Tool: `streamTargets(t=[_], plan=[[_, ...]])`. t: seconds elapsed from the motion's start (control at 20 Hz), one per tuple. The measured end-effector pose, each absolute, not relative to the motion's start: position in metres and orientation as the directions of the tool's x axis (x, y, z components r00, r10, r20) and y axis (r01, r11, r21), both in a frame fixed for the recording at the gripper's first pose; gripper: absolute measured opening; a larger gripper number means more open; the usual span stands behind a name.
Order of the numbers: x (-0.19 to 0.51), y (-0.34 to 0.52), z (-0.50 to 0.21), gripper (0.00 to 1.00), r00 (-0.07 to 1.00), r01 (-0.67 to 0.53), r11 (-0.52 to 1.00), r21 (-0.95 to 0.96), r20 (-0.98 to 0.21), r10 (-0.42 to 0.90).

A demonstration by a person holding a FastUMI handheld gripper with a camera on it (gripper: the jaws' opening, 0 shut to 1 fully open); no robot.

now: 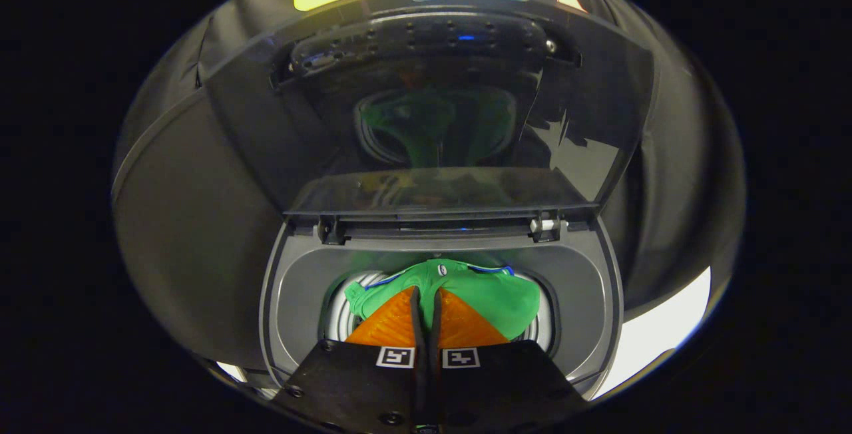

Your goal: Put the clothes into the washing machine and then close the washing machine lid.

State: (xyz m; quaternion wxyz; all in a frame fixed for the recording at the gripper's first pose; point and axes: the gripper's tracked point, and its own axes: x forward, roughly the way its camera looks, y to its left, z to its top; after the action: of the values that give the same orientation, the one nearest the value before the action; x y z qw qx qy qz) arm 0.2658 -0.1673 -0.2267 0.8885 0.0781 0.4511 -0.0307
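Green fabric, that's what grabs the eye: a green garment (492, 291) with thin blue and white trim along its far edge is bunched up right at the tips of the gripper (426, 301) and spreads out beyond and to the right of them. The two fingers sit nearly together, just a narrow dark slit between them, and they poke into the cloth. Looks like they're pinching a fold of it, though the actual contact is hidden under the fabric, so I can't swear both sides are pressing.

The garment hangs over the mouth of the washing machine (299, 287), a grey top-loader. Its ribbed white drum (343, 317) peeks out to the left of the fingers and a sliver shows past the cloth on the right too. The cloth is partly down in the opening, not fully sunk.

Straight beyond the fingers, the washing machine lid (452, 108) stands raised on its hinges (544, 226), dark and see-through-ish, tilted back. You can see a greenish reflection of the garment in its glossy panel, and a dark handle bar runs across the top part of it.

Behind the lid is the booth's black cloth wall (186, 221). Off to the right of the machine there's a bright white patch, can't tell what it is.
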Motion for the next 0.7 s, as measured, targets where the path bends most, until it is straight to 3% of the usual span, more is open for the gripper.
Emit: streamTargets(t=[0.7], plan=[[0.264, -0.174, -0.253, 0.02, 0.56, 0.16, 0.981, 0.113, -0.829, 0.004]])
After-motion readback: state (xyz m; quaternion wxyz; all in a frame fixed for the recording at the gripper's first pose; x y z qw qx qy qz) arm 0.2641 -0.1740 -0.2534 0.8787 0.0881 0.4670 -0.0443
